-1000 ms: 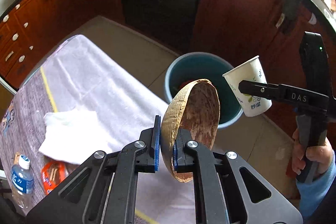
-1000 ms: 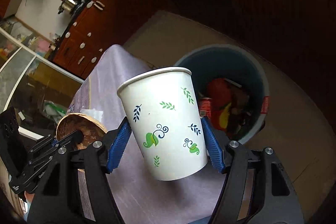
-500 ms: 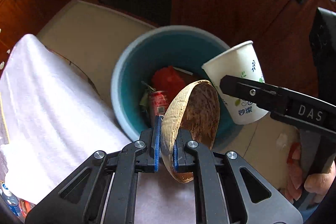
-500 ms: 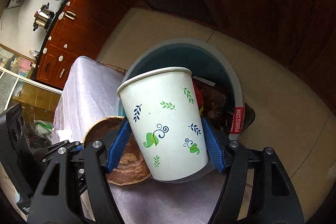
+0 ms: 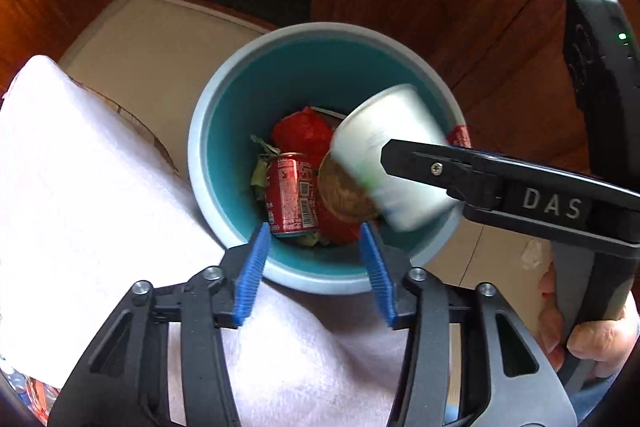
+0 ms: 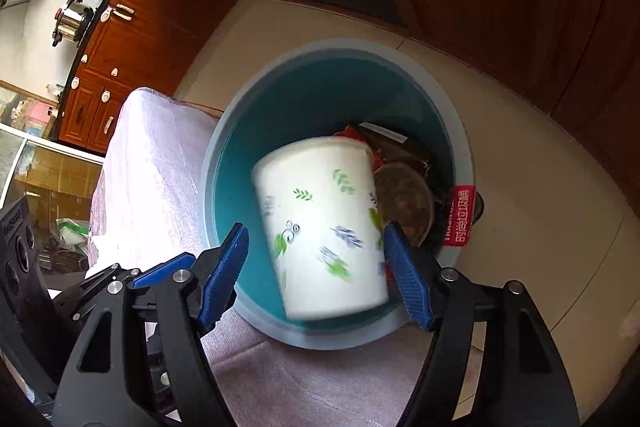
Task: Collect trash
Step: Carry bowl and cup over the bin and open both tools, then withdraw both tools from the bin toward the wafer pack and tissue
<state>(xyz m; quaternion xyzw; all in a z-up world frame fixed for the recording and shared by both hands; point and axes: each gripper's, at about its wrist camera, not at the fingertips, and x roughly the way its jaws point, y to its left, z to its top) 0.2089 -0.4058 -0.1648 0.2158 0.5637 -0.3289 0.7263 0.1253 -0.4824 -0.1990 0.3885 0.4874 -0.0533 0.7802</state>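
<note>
- Left claw [image 5: 316, 267] hung over the teal bin [image 5: 208, 131], jaws opening, nothing between them.
- Brown coconut shell [image 5: 344, 191] lay inside the bin beside a red can [image 5: 290, 193].
- Right claw [image 6: 316, 267] was opening; the blurred paper cup [image 6: 320, 223], between its pads, sat above the bin.

Left black tongs with blue ribbed pads [image 5: 316, 267] point steeply down, jaws opening, nothing between the pads. Right black tongs with blue pads [image 6: 316, 267] angle down, jaws opening, pads off the blurred cup between them. Bare hand [image 5: 588, 343] grips the right handle.
</note>
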